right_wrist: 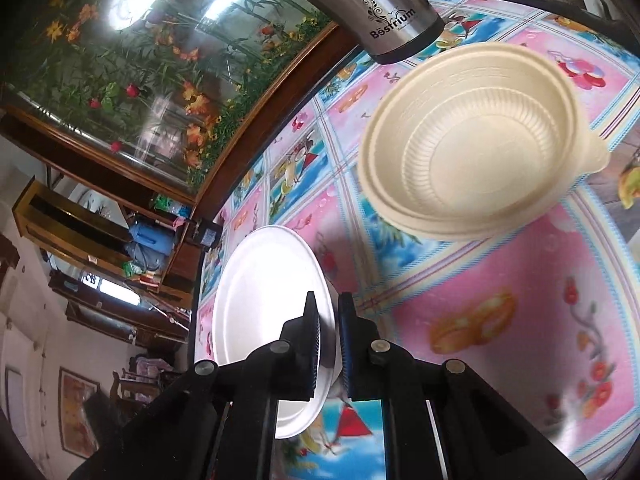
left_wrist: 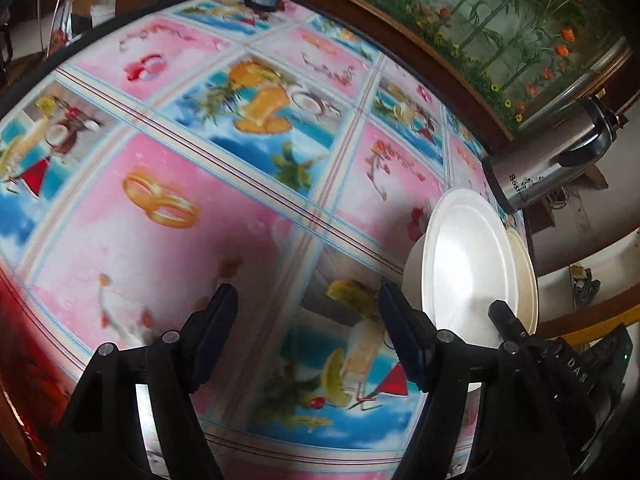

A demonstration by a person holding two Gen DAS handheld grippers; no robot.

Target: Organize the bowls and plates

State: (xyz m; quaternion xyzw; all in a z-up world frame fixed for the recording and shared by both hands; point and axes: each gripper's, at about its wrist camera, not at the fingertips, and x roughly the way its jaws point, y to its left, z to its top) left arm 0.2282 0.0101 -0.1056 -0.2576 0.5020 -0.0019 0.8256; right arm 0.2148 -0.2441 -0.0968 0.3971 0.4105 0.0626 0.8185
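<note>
A worktop point(left_wrist: 168, 216) covered in a bright pink and blue patterned cloth fills both views. The right gripper point(right_wrist: 329, 344) has its jaws closed tight on the near rim of a white plate point(right_wrist: 264, 280), which it holds tilted up on edge, off the worktop. In the left wrist view, the same plate stands at the right side, with a cream rim just behind it. The cream bowl point(right_wrist: 476, 144) sits farther off and to the right of the plate in the right wrist view, resting on the cloth; it looks like two bowls nested, though that is hard to confirm. A steel flask point(right_wrist: 384, 12) stands at the far edge. The left gripper point(left_wrist: 308, 320) hangs over bare cloth, jaws wide apart, holding nothing.

Judging by this, sorting is partly under way: the bowls may already be stacked, while the plate is in hand and not yet placed. No other dishes are visible.
</note>
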